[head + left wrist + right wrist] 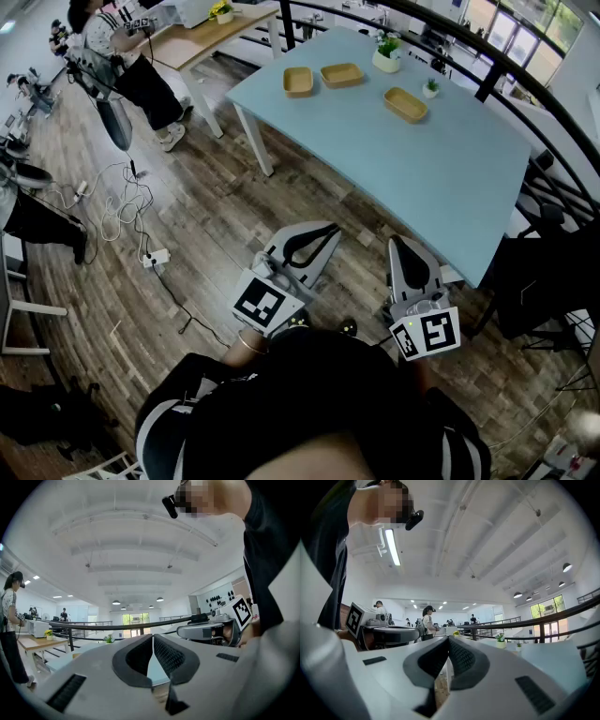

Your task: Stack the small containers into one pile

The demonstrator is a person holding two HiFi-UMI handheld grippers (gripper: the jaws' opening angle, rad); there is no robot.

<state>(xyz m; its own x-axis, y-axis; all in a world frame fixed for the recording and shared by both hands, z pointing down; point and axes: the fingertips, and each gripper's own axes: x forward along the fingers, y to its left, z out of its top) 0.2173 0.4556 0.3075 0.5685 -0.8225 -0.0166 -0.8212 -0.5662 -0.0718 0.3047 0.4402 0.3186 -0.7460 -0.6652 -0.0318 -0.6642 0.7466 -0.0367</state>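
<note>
**Left hand-held gripper (328, 228) and right hand-held gripper (401, 243) closed on nothing**

Head view: we hold both over the wooden floor (187, 216), short of the light-blue counter (422, 169); three small wooden containers (298, 82) (341, 74) (405, 104) lie apart at its far side. Left gripper view: jaws meet, nothing between. Right gripper view: likewise.

Open approach: the near half of the counter (441, 173) lies bare before three small containers (341, 74) spaced apart at its far side, with two potted plants (387, 53) beside them and a dark railing (488, 77) close behind
</note>
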